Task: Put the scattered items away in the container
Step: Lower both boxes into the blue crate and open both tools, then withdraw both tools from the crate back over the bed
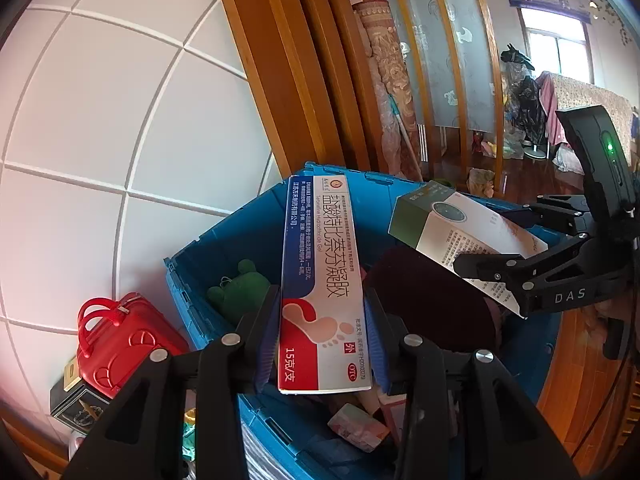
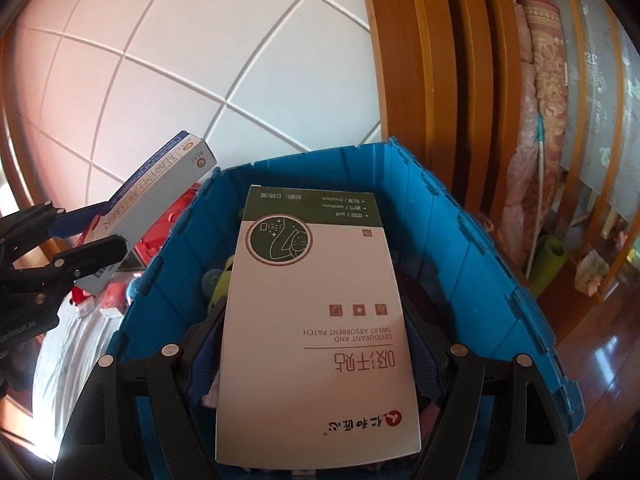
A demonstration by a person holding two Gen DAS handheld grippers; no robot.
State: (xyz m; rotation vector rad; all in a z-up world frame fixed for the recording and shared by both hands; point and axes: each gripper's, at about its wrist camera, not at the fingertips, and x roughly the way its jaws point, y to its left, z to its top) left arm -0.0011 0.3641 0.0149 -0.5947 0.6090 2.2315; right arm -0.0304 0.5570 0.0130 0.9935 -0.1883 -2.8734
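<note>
Above the open blue plastic crate (image 2: pixel 460 248), the right hand-held gripper (image 2: pixel 316 344) pinches a white-and-green sweat-patch carton (image 2: pixel 316 320), long axis pointing away along its fingers. The left hand-held gripper (image 1: pixel 322 332) pinches a slim white, blue and red ointment box (image 1: pixel 322 280), likewise lengthwise, over the crate's near rim.

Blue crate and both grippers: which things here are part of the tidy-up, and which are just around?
In the job:
- blue crate
- foot gel box, held by left gripper
- sweat patch box, held by right gripper

Lying about:
- red mini suitcase
- rolled rug
</note>
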